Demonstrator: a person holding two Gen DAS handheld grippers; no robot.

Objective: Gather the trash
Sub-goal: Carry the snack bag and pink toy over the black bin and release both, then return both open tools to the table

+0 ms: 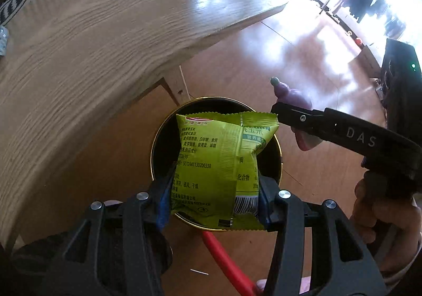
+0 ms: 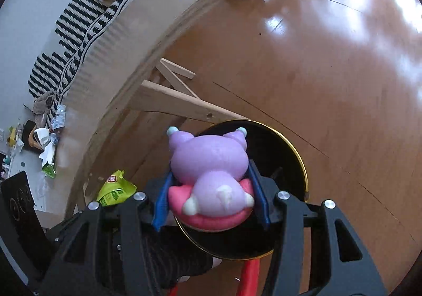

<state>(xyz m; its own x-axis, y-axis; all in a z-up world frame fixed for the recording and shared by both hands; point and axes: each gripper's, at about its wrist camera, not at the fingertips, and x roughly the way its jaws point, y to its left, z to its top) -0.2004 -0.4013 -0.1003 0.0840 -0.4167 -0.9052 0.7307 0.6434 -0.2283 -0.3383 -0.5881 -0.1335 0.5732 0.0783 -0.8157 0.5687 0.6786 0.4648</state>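
**Both grippers loaded, held over the bin mouth**

Wooden floor (image 2: 329,63), glossy and orange-brown, runs bare to the right and far side of the bin, with glare patches across it. On that floor stands the black bin (image 1: 277,161), round, with a thin gold rim; its mouth faces up and its inside looks dark.

Green snack packet (image 1: 213,172): clamped at its lower half between the blue pads of the left gripper (image 1: 215,198), pads pressing on both side edges. Packet stands upright over the bin mouth, its serrated top edge reaching about to the far rim in the left wrist view.

Purple plush toy (image 2: 208,166) on a pink cushion base: held between the blue pads of the right gripper (image 2: 211,198), pads pressing its flanks. Toy sits over the near-left part of the bin opening in the right wrist view; ears reach past the far-left rim.

Right gripper lies just right of the packet in the left wrist view; one black finger nearly meets the packet's top right corner. Contact cannot be told.

Light wooden table (image 1: 105,45): its edge and angled leg brace stand just left of the bin. A red tube (image 1: 226,261) lies on the floor at the near rim. More litter rests on the tabletop's far end (image 2: 50,148).
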